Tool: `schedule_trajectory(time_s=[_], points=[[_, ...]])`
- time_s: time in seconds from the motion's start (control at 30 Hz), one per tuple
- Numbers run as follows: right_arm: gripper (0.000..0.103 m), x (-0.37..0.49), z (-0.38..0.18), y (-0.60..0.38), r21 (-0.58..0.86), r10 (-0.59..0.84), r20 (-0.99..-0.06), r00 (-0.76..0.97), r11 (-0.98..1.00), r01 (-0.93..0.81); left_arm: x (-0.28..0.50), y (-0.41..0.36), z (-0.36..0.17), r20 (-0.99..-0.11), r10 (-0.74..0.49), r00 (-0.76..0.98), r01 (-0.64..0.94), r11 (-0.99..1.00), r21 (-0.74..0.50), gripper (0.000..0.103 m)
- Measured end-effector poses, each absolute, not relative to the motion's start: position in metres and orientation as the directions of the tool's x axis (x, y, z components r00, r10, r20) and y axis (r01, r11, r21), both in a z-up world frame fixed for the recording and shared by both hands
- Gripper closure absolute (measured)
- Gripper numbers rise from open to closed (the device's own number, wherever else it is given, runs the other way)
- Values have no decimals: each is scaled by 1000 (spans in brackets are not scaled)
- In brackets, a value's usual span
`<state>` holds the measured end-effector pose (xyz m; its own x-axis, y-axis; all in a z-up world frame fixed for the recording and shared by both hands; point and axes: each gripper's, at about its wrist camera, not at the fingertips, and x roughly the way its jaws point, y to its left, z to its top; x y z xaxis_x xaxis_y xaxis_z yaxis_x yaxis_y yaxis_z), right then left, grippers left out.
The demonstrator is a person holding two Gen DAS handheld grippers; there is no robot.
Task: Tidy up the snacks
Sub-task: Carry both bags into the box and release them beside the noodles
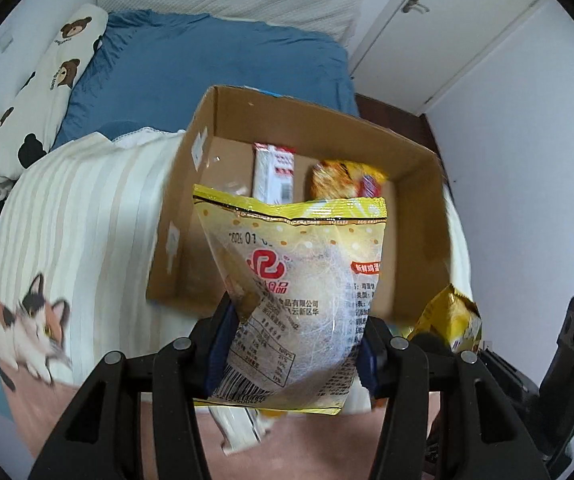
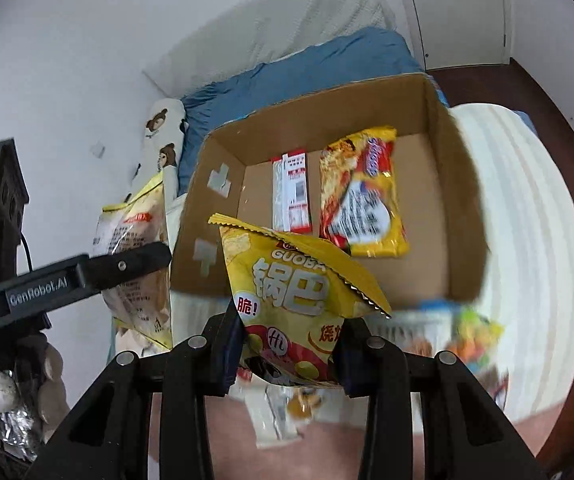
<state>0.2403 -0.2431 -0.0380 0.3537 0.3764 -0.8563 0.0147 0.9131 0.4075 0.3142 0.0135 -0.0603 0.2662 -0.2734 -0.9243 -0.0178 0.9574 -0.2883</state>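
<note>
My left gripper (image 1: 293,344) is shut on a pale yellow, see-through snack bag (image 1: 299,280), held up in front of an open cardboard box (image 1: 191,184). My right gripper (image 2: 287,356) is shut on a yellow crisps bag (image 2: 291,280) with large white characters, also raised before the cardboard box (image 2: 463,200). Inside the box lie a white-and-red carton (image 2: 291,192) and a yellow-and-red noodle packet (image 2: 363,196). The right wrist view shows the left gripper's black arm (image 2: 87,276) with its pale snack bag (image 2: 139,240) at the left. The crisps bag's corner (image 1: 453,320) shows in the left wrist view.
The box stands on a bed with a striped cream blanket (image 1: 79,208) with a cat print (image 1: 31,328), blue sheet (image 1: 207,60) and bear-print pillow (image 1: 47,76). More snack packets (image 2: 471,336) lie on the blanket below the grippers. A white door (image 1: 447,20) and wall stand to the right.
</note>
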Motion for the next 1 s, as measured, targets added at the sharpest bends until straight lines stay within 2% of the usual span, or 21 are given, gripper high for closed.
schedule_trajectory(time_s=[0.33, 0.7, 0.77, 0.8, 0.83, 0.93, 0.97, 1.0], points=[[63, 311, -113, -207, 380, 365, -906, 217, 924, 35, 396, 24, -146, -968, -241, 68, -78, 966, -246, 54], [62, 332, -172, -182, 364, 360, -929, 83, 931, 32, 410, 26, -199, -975, -213, -63, -80, 975, -208, 53], [50, 334, -182, -183, 373, 371, -928, 38, 925, 71, 409, 25, -202, -972, -214, -94, -69, 976, -208, 52], [28, 335, -184, -184, 377, 376, -926, 30, 922, 82, 408, 26, -202, -972, -216, -93, -70, 975, -210, 50], [14, 335, -185, -186, 378, 377, -926, 32, 922, 88, 407, 26, -201, -969, -229, -92, -70, 972, -223, 46], [13, 335, -179, -190, 363, 361, -932, 42, 929, 77, 404, 24, -196, -967, -241, -83, -52, 970, -237, 28], [13, 335, -177, -193, 361, 358, -933, 43, 930, 76, 403, 22, -194, -969, -234, -76, -43, 972, -231, 17], [12, 336, -175, -194, 352, 349, -936, 45, 933, 76, 401, 21, -191, -972, -224, -69, -37, 974, -222, 11]])
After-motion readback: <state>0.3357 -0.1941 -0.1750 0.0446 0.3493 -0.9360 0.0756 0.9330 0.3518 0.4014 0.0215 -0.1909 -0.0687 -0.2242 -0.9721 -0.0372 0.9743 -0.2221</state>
